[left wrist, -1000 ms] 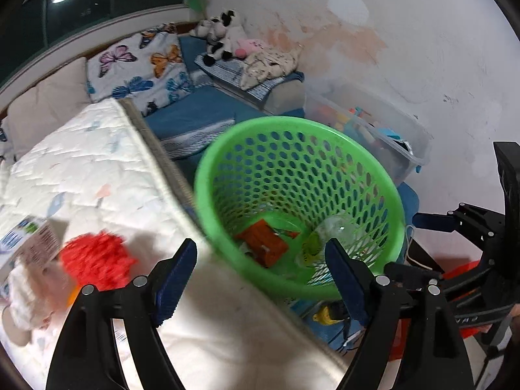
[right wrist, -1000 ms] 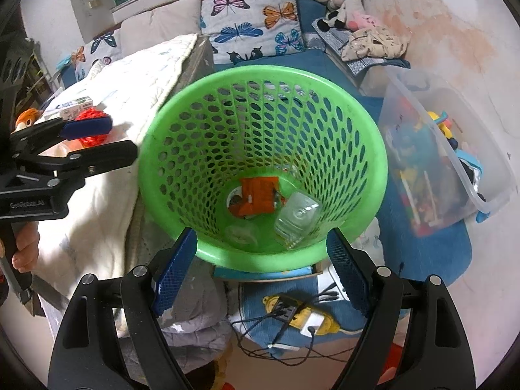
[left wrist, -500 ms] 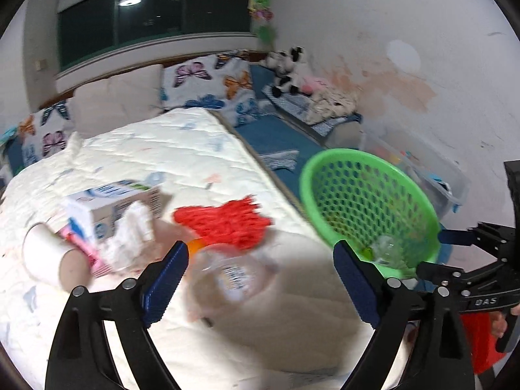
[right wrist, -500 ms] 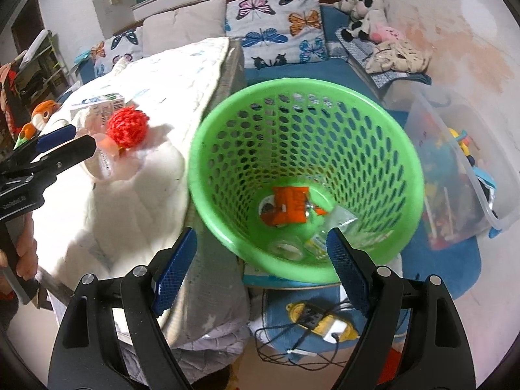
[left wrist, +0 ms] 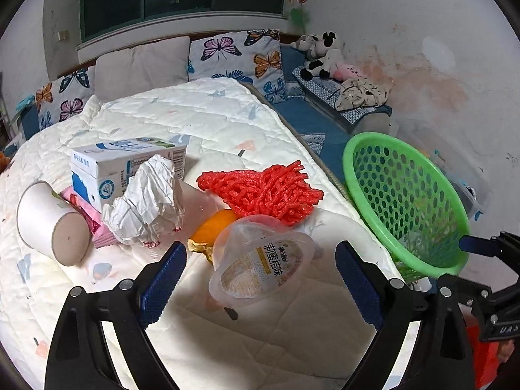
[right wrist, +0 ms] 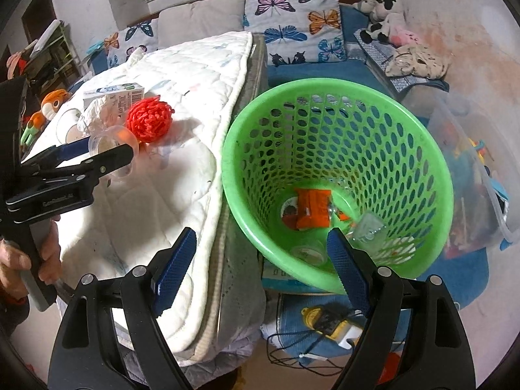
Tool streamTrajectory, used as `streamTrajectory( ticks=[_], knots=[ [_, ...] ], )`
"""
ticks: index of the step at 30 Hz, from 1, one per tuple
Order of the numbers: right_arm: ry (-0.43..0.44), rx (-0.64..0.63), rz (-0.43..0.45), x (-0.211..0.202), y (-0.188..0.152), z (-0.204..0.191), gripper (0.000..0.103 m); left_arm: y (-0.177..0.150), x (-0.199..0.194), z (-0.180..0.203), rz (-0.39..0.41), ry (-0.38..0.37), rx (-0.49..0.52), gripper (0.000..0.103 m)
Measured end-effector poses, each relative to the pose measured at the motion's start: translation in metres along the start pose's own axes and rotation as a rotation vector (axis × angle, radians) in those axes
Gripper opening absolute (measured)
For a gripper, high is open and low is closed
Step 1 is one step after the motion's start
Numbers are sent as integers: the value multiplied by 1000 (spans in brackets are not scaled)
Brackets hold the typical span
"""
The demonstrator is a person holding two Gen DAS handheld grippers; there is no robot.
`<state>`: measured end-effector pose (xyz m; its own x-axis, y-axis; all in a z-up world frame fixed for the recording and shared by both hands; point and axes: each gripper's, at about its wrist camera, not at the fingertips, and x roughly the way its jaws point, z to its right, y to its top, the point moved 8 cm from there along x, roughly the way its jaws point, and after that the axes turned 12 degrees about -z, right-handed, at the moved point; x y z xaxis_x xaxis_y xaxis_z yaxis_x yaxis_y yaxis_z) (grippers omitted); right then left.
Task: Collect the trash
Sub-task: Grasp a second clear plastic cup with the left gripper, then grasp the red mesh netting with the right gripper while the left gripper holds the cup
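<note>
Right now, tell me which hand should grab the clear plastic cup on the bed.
Left. Its open tongs already frame the clear plastic cup, while the right tongs hover empty by the green basket.

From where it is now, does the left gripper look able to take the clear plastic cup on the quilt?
Probably yes. The left gripper is open, with the clear plastic cup lying on its side between the fingers and nothing in front of it. An orange peel lies just behind.

Glossy perforated plastic basket (right wrist: 338, 175); quilted, seemingly matt cloth bedcover (left wrist: 208, 120).
</note>
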<state>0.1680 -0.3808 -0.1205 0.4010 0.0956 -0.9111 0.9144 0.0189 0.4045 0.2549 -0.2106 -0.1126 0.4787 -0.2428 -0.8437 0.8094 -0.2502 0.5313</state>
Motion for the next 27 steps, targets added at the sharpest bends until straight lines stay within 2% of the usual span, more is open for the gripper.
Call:
streamTrajectory(
  ticks=[7,13,20,27],
  knots=[
    [-15,-26,2,3,2,-6,85,-1,6,-5,-10,-8,-58,89],
    [-6,-27,0,5,4,-9,85,-3,10,-9,-16,-26,-86,79],
    [0,-39,2,5,6,-15,85,-5,5,-6,-12,-80,-87,64],
    [11,-51,12,3,13,-25,85,-9,-10,-9,2,-112,-89,63]
  ],
)
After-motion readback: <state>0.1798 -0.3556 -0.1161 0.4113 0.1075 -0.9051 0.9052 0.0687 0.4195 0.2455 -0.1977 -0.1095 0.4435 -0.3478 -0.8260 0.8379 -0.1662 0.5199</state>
